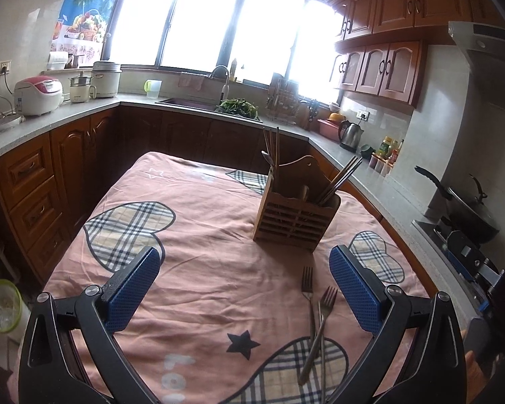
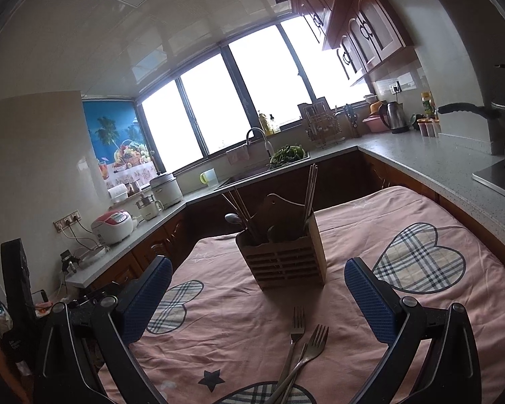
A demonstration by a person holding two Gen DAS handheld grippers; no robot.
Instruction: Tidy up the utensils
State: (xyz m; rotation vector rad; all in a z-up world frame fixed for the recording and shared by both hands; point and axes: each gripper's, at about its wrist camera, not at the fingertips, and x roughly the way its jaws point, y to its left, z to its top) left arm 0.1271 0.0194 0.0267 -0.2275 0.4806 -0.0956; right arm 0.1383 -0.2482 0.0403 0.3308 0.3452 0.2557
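Two metal forks (image 1: 314,323) lie crossed on the pink cloth-covered table (image 1: 198,235), between my open left gripper's (image 1: 244,269) blue pads and nearer the right pad. A wooden utensil holder (image 1: 294,217) stands beyond them, holding chopsticks and a spoon. In the right wrist view the same forks (image 2: 298,350) lie between my open right gripper's (image 2: 259,279) pads, with the holder (image 2: 282,257) just ahead. Both grippers are empty and above the table. The right gripper's body shows at the left view's right edge (image 1: 478,269).
The pink cloth has plaid hearts (image 1: 128,229). Counters wrap around: rice cooker (image 1: 38,96) left, sink (image 1: 192,102) under the window, kettle (image 1: 350,134) and a wok on the stove (image 1: 471,208) right. A green bowl (image 1: 1,304) sits low at left.
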